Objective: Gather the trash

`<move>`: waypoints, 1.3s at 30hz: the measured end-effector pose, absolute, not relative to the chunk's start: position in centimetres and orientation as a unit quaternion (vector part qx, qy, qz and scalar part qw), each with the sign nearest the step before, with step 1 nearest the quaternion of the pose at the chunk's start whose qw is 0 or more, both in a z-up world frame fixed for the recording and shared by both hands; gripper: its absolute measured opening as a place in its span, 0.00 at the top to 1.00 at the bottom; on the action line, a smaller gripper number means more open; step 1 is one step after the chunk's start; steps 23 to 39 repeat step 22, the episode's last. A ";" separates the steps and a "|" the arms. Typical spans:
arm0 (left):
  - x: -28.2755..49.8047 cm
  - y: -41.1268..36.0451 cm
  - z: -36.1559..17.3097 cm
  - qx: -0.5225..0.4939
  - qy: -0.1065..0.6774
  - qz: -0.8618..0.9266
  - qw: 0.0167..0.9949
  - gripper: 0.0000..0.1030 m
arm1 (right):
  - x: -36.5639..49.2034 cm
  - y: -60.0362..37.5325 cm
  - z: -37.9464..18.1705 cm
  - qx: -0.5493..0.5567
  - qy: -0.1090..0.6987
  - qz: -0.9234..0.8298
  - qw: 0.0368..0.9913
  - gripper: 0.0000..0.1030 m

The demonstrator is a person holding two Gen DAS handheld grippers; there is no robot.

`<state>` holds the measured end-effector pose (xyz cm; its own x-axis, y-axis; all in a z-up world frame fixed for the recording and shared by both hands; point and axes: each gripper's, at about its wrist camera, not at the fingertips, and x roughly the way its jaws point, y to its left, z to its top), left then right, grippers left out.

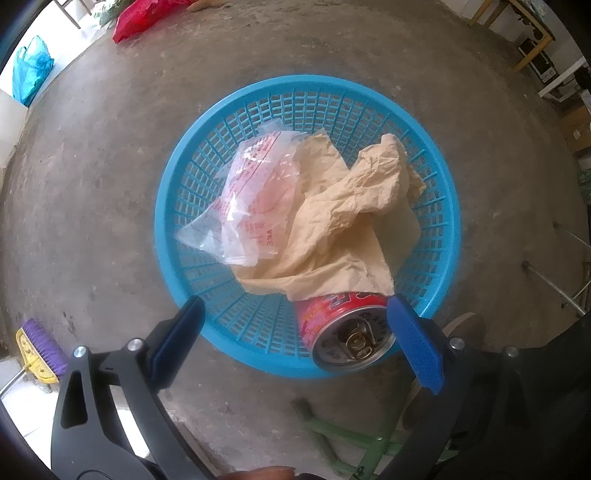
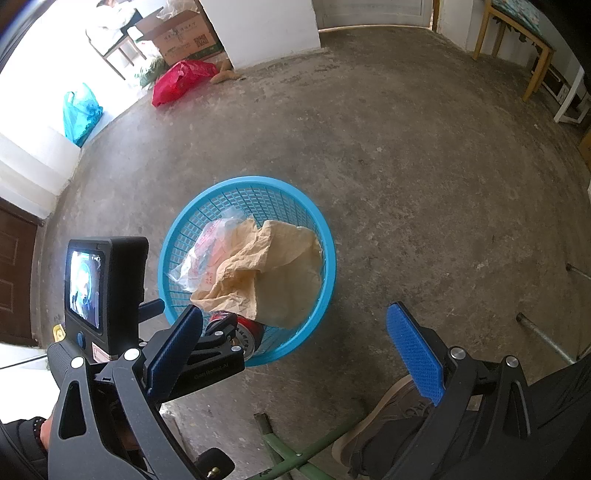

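A blue plastic basket [image 1: 177,184] stands on the concrete floor and holds a clear printed plastic bag [image 1: 251,199] and crumpled tan paper [image 1: 343,221]. A red drink can [image 1: 343,332] lies over the basket's near rim, top facing me, touching the right finger of my left gripper [image 1: 295,328], whose jaws stand wide apart above the near rim. In the right wrist view the basket [image 2: 328,236], bag [image 2: 207,251], paper [image 2: 266,266] and can [image 2: 247,332] show, with the left gripper beside the can. My right gripper [image 2: 295,343] is open and empty above the floor.
A red bag [image 2: 181,81], a blue bag [image 2: 79,114] and a cardboard box [image 2: 181,33] lie at the far left wall. A broom head [image 1: 37,347] is at the left. A green metal frame [image 1: 354,443], a shoe [image 2: 384,417] and wooden furniture [image 2: 517,40] are around.
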<state>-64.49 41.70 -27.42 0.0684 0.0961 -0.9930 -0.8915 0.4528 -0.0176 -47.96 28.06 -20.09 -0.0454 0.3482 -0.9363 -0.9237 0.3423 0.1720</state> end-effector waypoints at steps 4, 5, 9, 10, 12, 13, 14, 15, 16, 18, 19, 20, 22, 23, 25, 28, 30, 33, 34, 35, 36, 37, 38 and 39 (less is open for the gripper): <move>-64.0 41.2 -27.1 -0.323 0.569 0.402 0.640 0.08 | -47.9 28.1 -20.0 -0.277 0.520 0.502 0.633 0.06; -63.9 41.2 -27.0 -0.324 0.567 0.405 0.640 0.08 | -47.9 28.1 -20.1 -0.277 0.520 0.502 0.633 0.06; -63.9 40.7 -26.4 -0.329 0.541 0.407 0.658 0.08 | -47.9 28.3 -20.0 -0.277 0.521 0.501 0.633 0.06; -63.8 40.5 -26.3 -0.329 0.539 0.403 0.663 0.08 | -47.9 28.2 -20.0 -0.277 0.521 0.501 0.633 0.06; -63.4 40.0 -25.9 -0.326 0.532 0.392 0.676 0.08 | -47.9 28.2 -20.0 -0.277 0.521 0.501 0.633 0.06; -63.3 39.9 -25.8 -0.327 0.532 0.389 0.678 0.08 | -48.0 28.2 -20.0 -0.278 0.521 0.501 0.633 0.06; -63.2 39.9 -25.8 -0.331 0.532 0.386 0.677 0.08 | -47.9 28.2 -19.9 -0.277 0.520 0.502 0.633 0.06; -63.1 40.0 -26.0 -0.338 0.535 0.383 0.672 0.08 | -47.9 28.3 -19.9 -0.277 0.521 0.502 0.633 0.06; -63.1 40.1 -26.2 -0.347 0.540 0.378 0.667 0.08 | -47.9 28.2 -20.0 -0.277 0.521 0.502 0.633 0.06; -63.1 40.2 -26.5 -0.354 0.543 0.375 0.663 0.08 | -48.0 28.3 -19.9 -0.277 0.521 0.501 0.633 0.06; -63.0 40.2 -26.6 -0.350 0.545 0.372 0.665 0.08 | -47.9 28.2 -20.0 -0.278 0.520 0.502 0.633 0.06; -62.9 40.2 -26.6 -0.348 0.546 0.371 0.666 0.08 | -47.9 28.1 -20.0 -0.277 0.520 0.502 0.633 0.06; -62.7 40.3 -26.8 -0.349 0.548 0.366 0.666 0.08 | -47.9 28.2 -20.0 -0.277 0.521 0.501 0.633 0.06; -62.7 40.3 -26.8 -0.349 0.548 0.366 0.666 0.08 | -47.9 28.2 -20.0 -0.277 0.521 0.501 0.633 0.06; -62.7 40.3 -26.8 -0.349 0.548 0.366 0.666 0.08 | -47.9 28.2 -20.0 -0.277 0.521 0.501 0.633 0.06; -62.7 40.3 -26.8 -0.349 0.548 0.366 0.666 0.08 | -47.9 28.2 -20.0 -0.277 0.521 0.501 0.633 0.06; -62.7 40.3 -26.8 -0.349 0.548 0.366 0.666 0.08 | -47.9 28.2 -20.0 -0.277 0.521 0.501 0.633 0.06; -62.7 40.3 -26.8 -0.349 0.548 0.366 0.666 0.08 | -47.9 28.2 -20.0 -0.277 0.521 0.501 0.633 0.06; -62.7 40.3 -26.8 -0.349 0.548 0.366 0.666 0.08 | -47.9 28.2 -20.0 -0.277 0.521 0.501 0.633 0.06; -62.7 40.3 -26.8 -0.349 0.548 0.366 0.666 0.08 | -47.9 28.2 -20.0 -0.277 0.521 0.501 0.633 0.06; -62.7 40.3 -26.8 -0.349 0.548 0.366 0.666 0.08 | -47.9 28.2 -20.0 -0.277 0.521 0.501 0.633 0.06; -62.7 40.3 -26.8 -0.349 0.548 0.366 0.666 0.08 | -47.9 28.2 -20.0 -0.277 0.521 0.501 0.633 0.06; -62.7 40.3 -26.8 -0.349 0.548 0.366 0.666 0.08 | -47.9 28.2 -20.0 -0.277 0.521 0.501 0.633 0.06; -62.7 40.3 -26.8 -0.349 0.548 0.366 0.666 0.08 | -47.9 28.2 -20.0 -0.277 0.521 0.501 0.633 0.06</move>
